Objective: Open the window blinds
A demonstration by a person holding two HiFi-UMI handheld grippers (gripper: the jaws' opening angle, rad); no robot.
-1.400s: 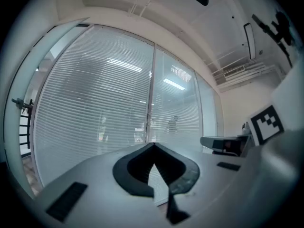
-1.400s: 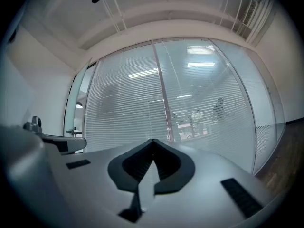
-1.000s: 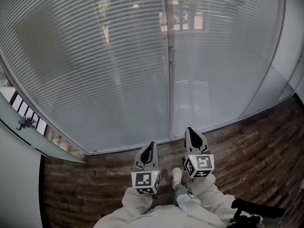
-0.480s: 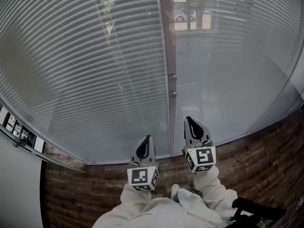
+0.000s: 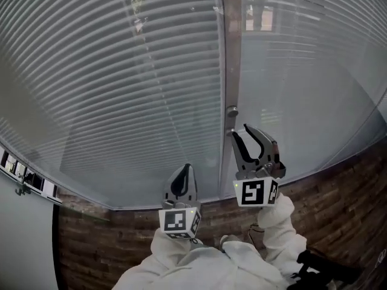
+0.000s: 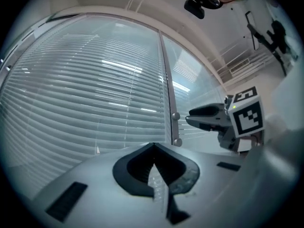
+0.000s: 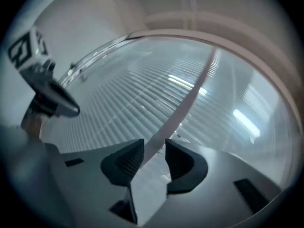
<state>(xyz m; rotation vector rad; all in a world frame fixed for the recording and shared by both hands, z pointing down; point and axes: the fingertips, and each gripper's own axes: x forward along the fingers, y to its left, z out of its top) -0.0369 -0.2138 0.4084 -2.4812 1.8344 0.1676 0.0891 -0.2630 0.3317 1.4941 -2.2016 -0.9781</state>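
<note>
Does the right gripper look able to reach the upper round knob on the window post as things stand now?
Probably yes. The right gripper, whose jaws have just been opening with nothing gripped between them, points toward the upper knob on the post. Nothing stands in between, so the way looks free.

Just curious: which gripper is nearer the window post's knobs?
Right. The right gripper, jaws just opening and empty, is beside the knobs; the left gripper sits lower, further left.

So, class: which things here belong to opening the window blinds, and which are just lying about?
Job in hand: window blinds; knob on the frame post, probably; right gripper, jaws just opening, gripping nothing; left gripper, shut.
Lying about: wooden floor; ledge at left; black object beside the sleeve.
</note>
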